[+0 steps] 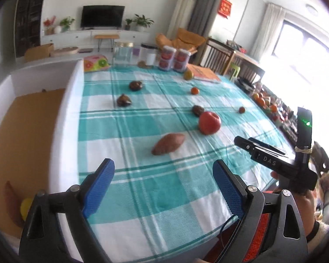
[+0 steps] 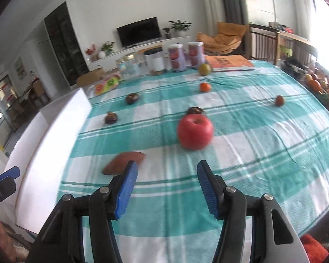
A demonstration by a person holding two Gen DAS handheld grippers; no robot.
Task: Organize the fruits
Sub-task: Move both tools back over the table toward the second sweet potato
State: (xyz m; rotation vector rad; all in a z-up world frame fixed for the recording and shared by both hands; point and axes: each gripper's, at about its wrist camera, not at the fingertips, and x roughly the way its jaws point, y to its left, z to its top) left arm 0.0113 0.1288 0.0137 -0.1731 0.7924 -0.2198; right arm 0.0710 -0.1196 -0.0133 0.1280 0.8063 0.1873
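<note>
Both the left hand-held gripper [image 1: 163, 188] and right hand-held gripper [image 2: 167, 189] gape empty above the tabletop [image 2: 263, 153]. The apple [image 2: 195, 131] lies at twelve o'clock of the right one, the sweet potato [image 2: 120, 163] at ten.

Checked tablecloth [image 2: 241, 135] with apple [image 2: 195, 131], sweet potato [image 1: 168, 146], tangerine [image 2: 205, 87]

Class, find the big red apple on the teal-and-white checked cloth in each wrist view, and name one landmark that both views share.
Left wrist view: big red apple right of centre, beyond the reddish-brown sweet potato.
Right wrist view: apple near centre, ahead of the open right gripper.
Shared landmark: the black television on the far wall.
</note>
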